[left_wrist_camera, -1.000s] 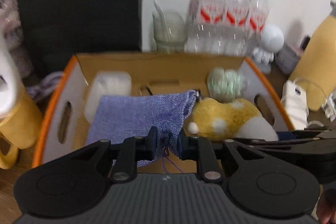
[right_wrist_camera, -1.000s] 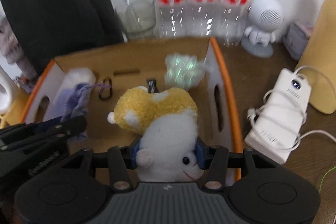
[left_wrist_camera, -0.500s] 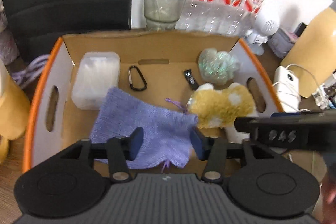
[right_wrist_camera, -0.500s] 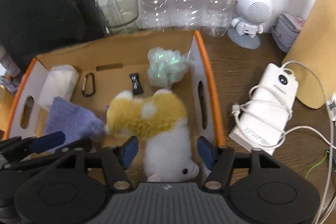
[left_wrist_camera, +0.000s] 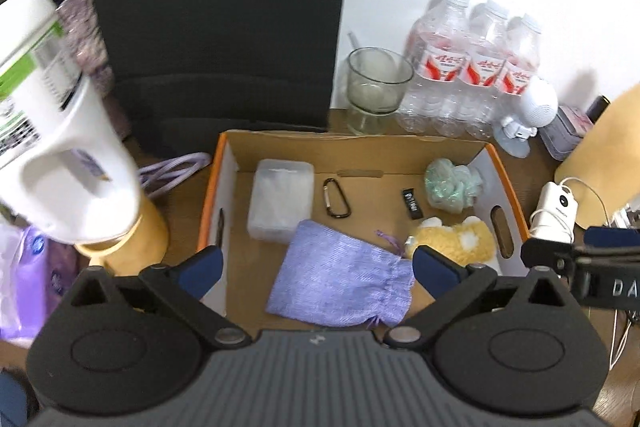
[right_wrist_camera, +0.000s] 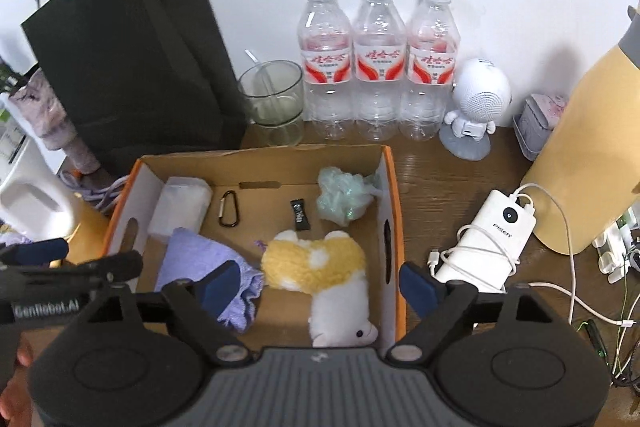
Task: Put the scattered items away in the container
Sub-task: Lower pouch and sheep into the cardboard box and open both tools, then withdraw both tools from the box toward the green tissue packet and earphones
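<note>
plush toy [left_wrist_camera: 452, 241] | half hidden | behind left hand-held gripper [left_wrist_camera: 316, 267]

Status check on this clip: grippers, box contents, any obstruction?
Left gripper and right gripper open, empty, above the box. Purple knit drawstring pouch and yellow-white plush toy lying inside the orange-edged cardboard box. Nothing blocking.

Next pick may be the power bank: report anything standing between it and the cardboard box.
Nothing visible lies between the power bank and the cardboard box except the box's own right wall, which faces it.
</note>
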A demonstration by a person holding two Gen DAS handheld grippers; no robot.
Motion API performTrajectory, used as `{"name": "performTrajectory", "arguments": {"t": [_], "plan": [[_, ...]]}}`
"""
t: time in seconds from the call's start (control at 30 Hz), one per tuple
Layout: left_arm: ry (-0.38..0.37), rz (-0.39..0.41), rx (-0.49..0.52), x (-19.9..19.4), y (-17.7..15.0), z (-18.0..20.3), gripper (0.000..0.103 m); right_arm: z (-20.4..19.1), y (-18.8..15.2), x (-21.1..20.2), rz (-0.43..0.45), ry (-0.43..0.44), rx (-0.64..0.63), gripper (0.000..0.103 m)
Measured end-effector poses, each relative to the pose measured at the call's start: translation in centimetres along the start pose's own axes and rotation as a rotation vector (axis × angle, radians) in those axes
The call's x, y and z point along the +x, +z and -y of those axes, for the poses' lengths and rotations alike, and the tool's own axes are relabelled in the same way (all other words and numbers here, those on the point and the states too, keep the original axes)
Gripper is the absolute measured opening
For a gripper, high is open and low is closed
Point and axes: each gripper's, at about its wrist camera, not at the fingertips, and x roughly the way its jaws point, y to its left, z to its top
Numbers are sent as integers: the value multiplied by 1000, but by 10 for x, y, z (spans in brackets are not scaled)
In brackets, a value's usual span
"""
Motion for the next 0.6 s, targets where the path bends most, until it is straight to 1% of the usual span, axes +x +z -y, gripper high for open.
{"name": "performTrajectory", "arguments": {"t": [0.2,0.27,0.3,0.33,0.37,0.43,0.5,0.53,0.6], "plan": [[14,19,7,-9,-9,0,103,-10,-7,-7,16,5,-16,86],[30,55,11,-13,-16,1,103,-12,-12,-9,42,13,-27,86],[42,96,12,-17,-22,2,103,-14,-17,-11,75,22,-37,86],[49,152,12,-20,-29,4,103,-16,-21,-12,104,26,-46,86],[56,200,12,-23,-38,5,103,-16,-28,-15,153,29,-58,86],[70,285,27,-25,-54,9,103,-18,-43,-16,233,15,-79,86],[118,383,62,-25,-73,16,103,-19,-59,-14,306,5,-81,86],[138,434,81,-25,-81,19,103,-18,-67,-13,337,4,-82,86],[138,502,98,-25,-94,21,103,-14,-79,-10,378,10,-80,86]]}}
